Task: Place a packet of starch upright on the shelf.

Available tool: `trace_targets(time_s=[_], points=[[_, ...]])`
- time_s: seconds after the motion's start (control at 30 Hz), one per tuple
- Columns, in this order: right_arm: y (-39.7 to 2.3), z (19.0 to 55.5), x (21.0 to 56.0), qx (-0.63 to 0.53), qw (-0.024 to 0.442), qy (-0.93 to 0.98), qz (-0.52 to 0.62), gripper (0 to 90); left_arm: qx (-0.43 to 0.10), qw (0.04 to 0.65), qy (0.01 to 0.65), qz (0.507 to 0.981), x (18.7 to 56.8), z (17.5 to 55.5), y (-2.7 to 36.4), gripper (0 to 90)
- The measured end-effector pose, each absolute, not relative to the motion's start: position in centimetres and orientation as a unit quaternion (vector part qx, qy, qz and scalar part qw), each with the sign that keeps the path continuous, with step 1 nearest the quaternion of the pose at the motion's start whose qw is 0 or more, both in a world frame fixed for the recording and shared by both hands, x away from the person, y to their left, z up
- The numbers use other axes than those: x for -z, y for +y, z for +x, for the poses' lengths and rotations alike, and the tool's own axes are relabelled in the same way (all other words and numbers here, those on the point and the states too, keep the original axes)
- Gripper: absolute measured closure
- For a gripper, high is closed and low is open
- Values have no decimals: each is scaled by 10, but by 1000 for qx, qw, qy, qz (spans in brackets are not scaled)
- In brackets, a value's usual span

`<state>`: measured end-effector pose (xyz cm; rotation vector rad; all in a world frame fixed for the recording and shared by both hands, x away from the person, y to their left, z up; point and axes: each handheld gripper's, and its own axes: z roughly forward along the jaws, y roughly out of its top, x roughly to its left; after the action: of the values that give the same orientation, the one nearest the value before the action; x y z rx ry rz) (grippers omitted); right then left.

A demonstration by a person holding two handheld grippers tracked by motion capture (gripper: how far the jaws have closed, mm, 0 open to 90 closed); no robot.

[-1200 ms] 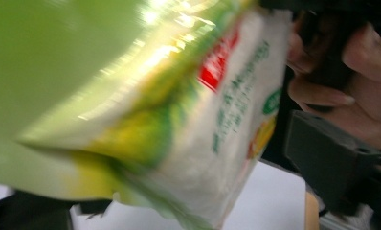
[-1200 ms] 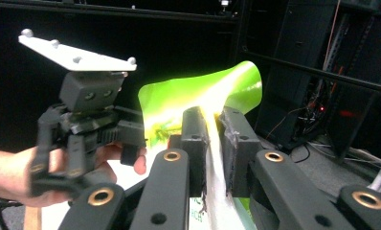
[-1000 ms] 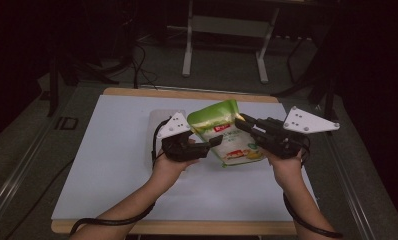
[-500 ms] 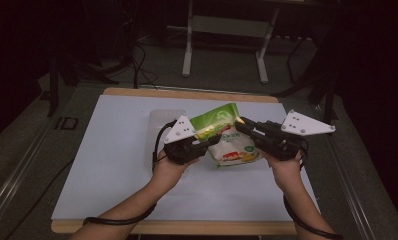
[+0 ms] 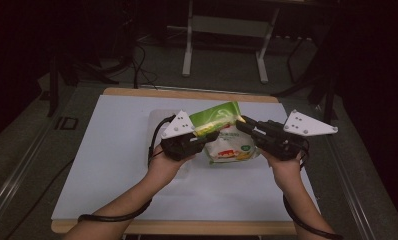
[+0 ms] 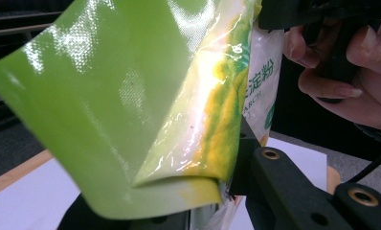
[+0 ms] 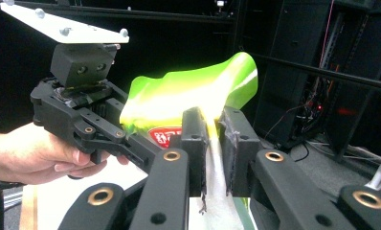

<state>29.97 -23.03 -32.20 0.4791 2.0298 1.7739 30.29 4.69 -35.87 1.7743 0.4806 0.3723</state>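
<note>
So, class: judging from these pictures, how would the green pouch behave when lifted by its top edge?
The pouch is probably floppy: its green top curls and folds over between the left claw and right claw. Its glossy film looks slippery, so a light pinch might slide. The lower part bulges on the table, so it likely holds loose contents that sag.

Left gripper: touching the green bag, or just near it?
Touching. The left gripper has just closed on the green bag; the right gripper view shows its jaws pinching the bag's edge.
</note>
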Motion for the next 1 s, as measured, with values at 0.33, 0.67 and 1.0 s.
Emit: trace_targets(time_s=[0.33,0.67,1.0], points=[[-234,300,320,-652,196,712,172,765,-150,591,187,770,348,307,52,829],[-245,301,322,-655,199,701,198,509,-151,583,197,774,346,315,66,829],[-259,305,327,-655,197,693,230,255,-161,574,198,778,341,327,88,828]])
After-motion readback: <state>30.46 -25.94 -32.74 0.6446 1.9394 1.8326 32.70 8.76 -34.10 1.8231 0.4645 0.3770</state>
